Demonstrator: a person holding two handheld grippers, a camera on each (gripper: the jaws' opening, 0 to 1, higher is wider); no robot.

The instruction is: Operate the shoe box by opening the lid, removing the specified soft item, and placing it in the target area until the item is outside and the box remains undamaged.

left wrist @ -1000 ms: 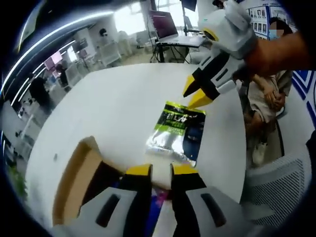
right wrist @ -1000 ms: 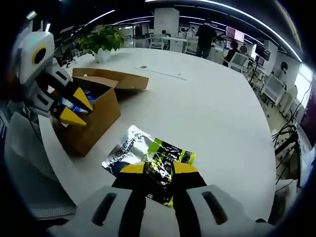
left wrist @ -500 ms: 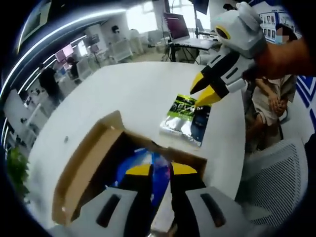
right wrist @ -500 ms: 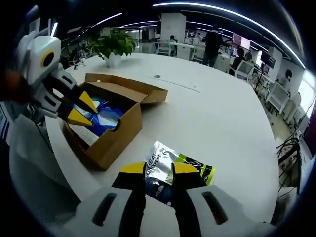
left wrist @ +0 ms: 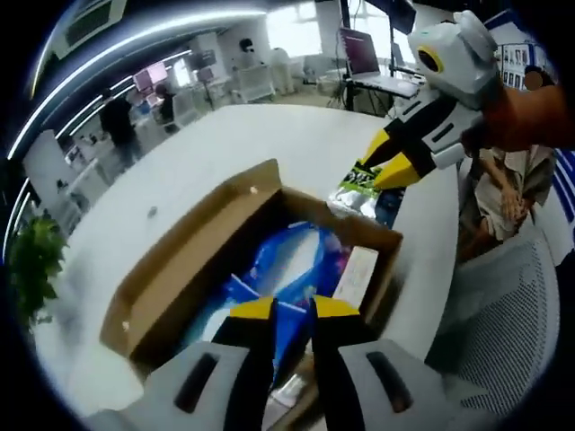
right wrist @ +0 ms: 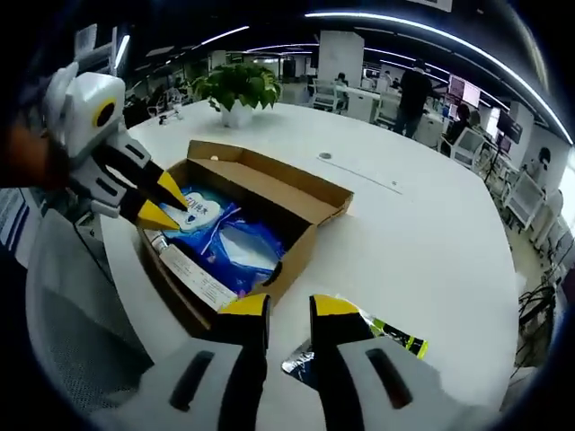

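Observation:
An open cardboard shoe box (left wrist: 176, 269) lies on the white table (left wrist: 207, 162), its lid folded back. Inside are a blue plastic bag (left wrist: 289, 259) and a white slip (left wrist: 357, 269). My left gripper (left wrist: 294, 310) hovers over the box's near end, open, holding nothing. A silver-green packet (left wrist: 358, 182) lies on the table beyond the box, below my right gripper (left wrist: 388, 163), whose yellow tips stand apart. In the right gripper view the box (right wrist: 310, 196) and blue bag (right wrist: 229, 244) lie ahead of my right gripper (right wrist: 289, 305), the packet (right wrist: 388, 338) to its right, the left gripper (right wrist: 165, 204) over the box's left end.
A potted plant (right wrist: 238, 83) stands at the table's far edge. A white mesh chair (left wrist: 503, 328) and a seated person (left wrist: 499, 193) are beside the table near the packet. Desks, monitors and standing people fill the room behind.
Both views have swung toward the box, which now shows its whole inside. The right gripper has come away from the packet, which stays on the table. The left gripper now hangs over the box.

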